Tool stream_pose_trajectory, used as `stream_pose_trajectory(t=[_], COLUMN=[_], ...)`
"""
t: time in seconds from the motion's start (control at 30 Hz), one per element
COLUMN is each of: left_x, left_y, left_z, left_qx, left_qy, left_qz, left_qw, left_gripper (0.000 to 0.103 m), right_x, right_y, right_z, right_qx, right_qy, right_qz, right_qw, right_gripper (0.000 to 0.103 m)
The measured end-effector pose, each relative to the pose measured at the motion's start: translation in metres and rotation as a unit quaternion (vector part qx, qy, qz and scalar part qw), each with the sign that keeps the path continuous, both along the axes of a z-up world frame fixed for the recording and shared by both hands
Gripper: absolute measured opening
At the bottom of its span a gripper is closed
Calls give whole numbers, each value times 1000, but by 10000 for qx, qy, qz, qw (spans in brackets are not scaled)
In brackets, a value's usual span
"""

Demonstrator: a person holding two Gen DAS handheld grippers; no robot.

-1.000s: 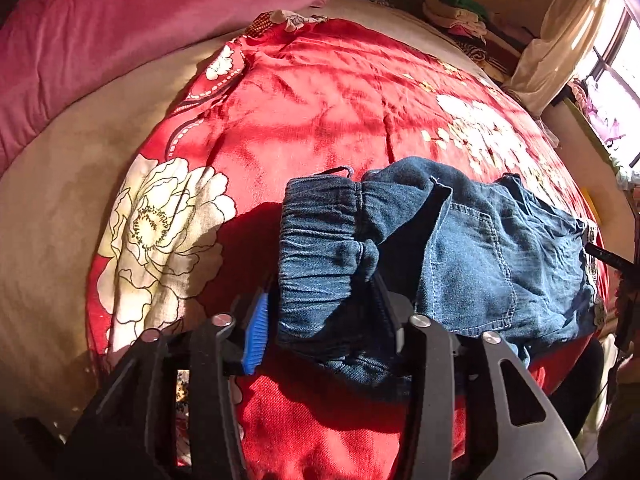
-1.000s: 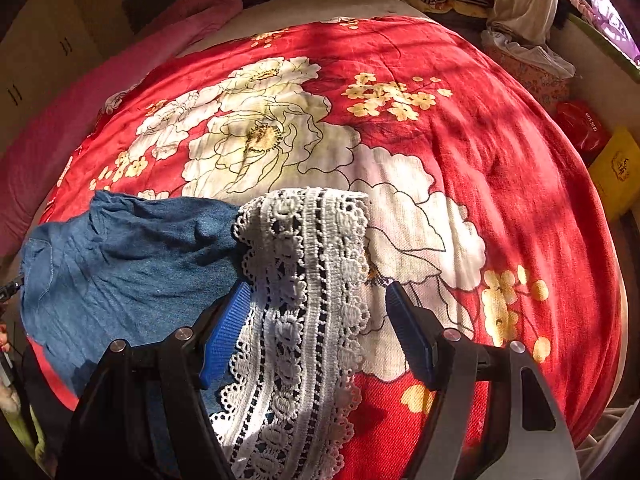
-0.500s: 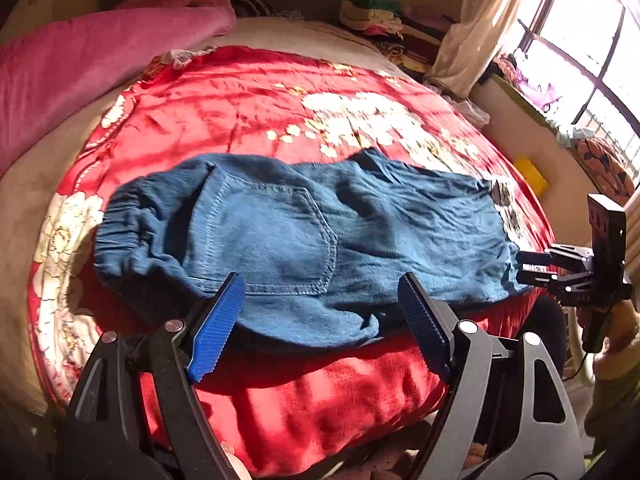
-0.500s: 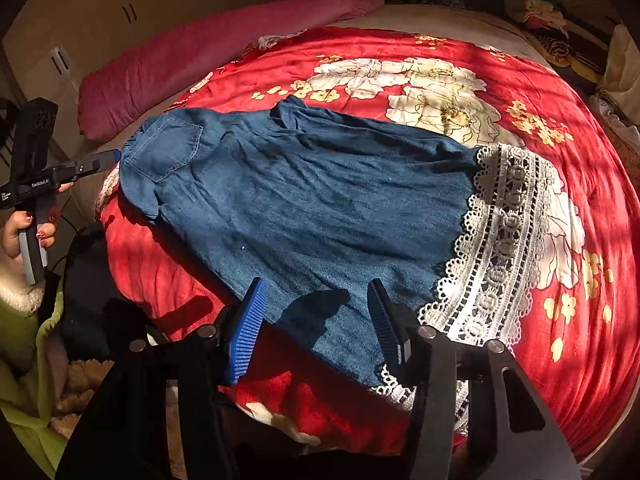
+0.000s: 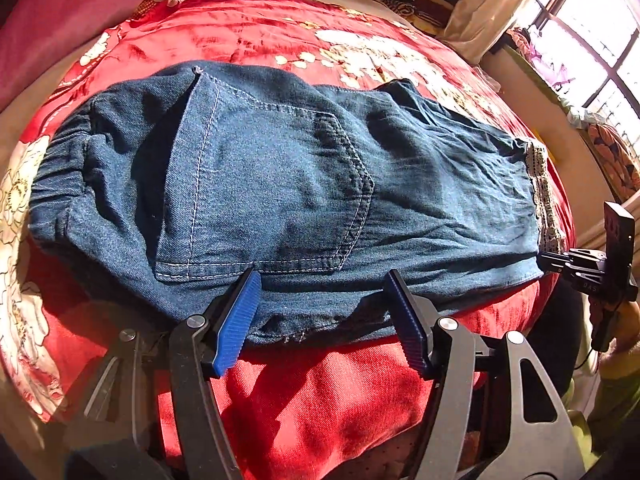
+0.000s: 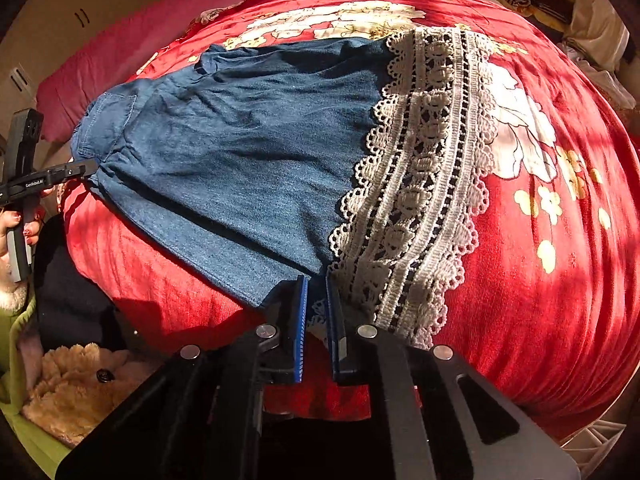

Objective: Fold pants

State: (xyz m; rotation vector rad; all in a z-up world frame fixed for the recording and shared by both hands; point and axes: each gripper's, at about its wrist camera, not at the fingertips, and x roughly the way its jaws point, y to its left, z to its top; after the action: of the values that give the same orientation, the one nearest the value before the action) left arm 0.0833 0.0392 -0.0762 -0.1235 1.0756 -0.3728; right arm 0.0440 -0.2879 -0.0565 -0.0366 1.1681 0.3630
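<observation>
Pants (image 5: 304, 184) lie lengthwise between our grippers. Our right gripper (image 6: 316, 320) has just closed on the near hem corner beside the lace (image 6: 424, 184). Our left gripper (image 5: 320, 312) straddles the near edge below the pocket, jaws narrowing but not yet pressing the cloth.

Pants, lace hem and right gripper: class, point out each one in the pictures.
pants (image 5: 280, 184), left wrist view, back pocket.
lace hem (image 6: 424, 184), right wrist view, mid band.
right gripper (image 6: 317, 300), right wrist view, between fingertips.

Item count: one pair of denim pants (image 5: 304, 184), with one back pocket (image 5: 272, 192) visible and one white lace hem band (image 6: 424, 184) at 3 o'clock. One red floral bedspread (image 6: 540, 280). One pink pillow (image 5: 80, 20) at 11 o'clock. Two grippers: left gripper (image 5: 324, 312), right gripper (image 6: 318, 320).
</observation>
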Motion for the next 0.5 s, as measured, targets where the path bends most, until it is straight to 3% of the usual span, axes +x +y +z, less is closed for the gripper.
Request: stream_pose_trajectory(t=[0.07, 0.17, 0.23, 0.33, 0.5], left_x=[-1, -5, -9, 0, 44], left_y=[-8, -15, -23, -39, -73], left_z=[-1, 18, 45, 81, 105], left_qx=[235, 249, 240, 228, 367], left_qy=[-62, -118, -460, -918, -1296], left_qz=[-70, -180, -350, -523, -524], left_qw=[9997, 9995, 9980, 9941, 9895], left_gripper=[58, 67, 70, 83, 92], right_x=[0, -5, -6, 9, 60], right_y=[-1, -6, -15, -32, -58], right_z=[7, 34, 56, 76, 84], right_qx=[108, 278, 386, 420, 588], right_qy=[42, -247, -605, -950, -993], right_qz=[-3, 27, -24, -296, -825], right_qw=[9999, 9993, 9974, 9942, 9899], right_gripper=[10, 13, 25, 41, 45])
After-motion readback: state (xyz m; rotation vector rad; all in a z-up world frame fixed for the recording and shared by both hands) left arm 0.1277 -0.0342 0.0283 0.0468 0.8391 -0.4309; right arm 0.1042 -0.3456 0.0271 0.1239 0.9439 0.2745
